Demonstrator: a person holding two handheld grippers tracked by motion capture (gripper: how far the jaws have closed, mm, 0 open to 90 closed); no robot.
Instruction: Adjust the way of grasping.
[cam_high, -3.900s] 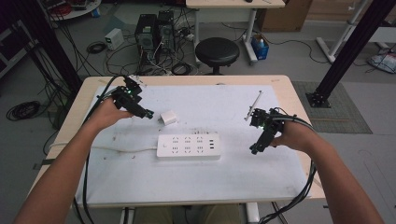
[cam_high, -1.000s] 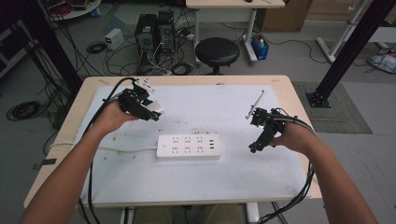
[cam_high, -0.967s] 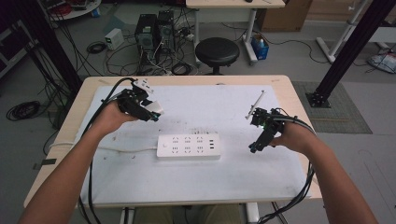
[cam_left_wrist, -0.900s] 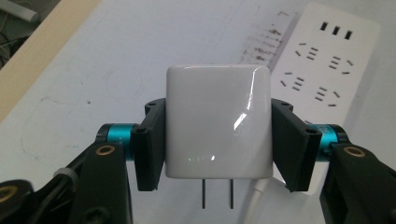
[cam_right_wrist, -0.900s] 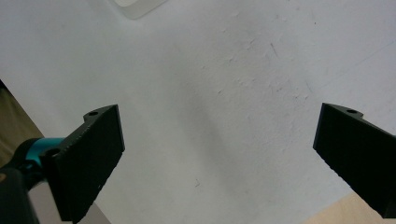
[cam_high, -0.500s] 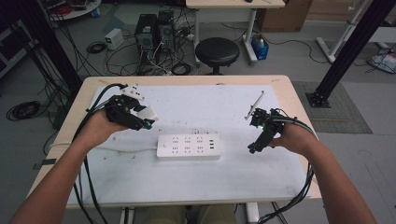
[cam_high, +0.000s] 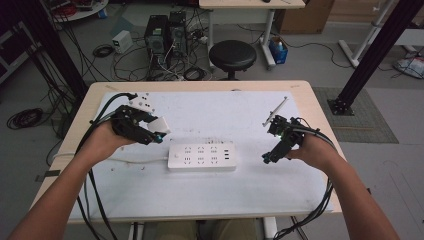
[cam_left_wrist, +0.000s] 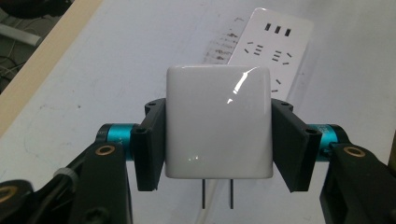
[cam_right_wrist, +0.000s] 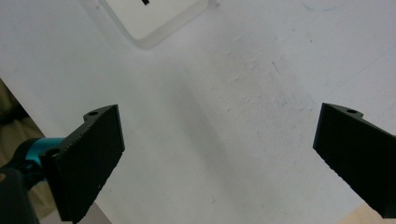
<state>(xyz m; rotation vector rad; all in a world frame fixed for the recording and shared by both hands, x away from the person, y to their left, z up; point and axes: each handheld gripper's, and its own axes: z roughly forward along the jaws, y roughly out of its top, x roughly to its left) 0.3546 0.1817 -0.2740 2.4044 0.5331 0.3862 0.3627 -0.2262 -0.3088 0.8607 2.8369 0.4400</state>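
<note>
White plug (cam_left_wrist: 218, 122) sits pinched in the left gripper (cam_left_wrist: 218, 140); the right gripper (cam_right_wrist: 219, 154) is spread. Line its pins over the strip (cam_high: 202, 157) holes, then push straight.

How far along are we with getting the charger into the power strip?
Done: the left gripper has picked up the white charger; its jaws press on both sides, with the two prongs bare below. In hand: it holds the charger above the table, left of the power strip. Left: line the prongs up with a socket and push in. The right gripper waits open beside the strip.
</note>
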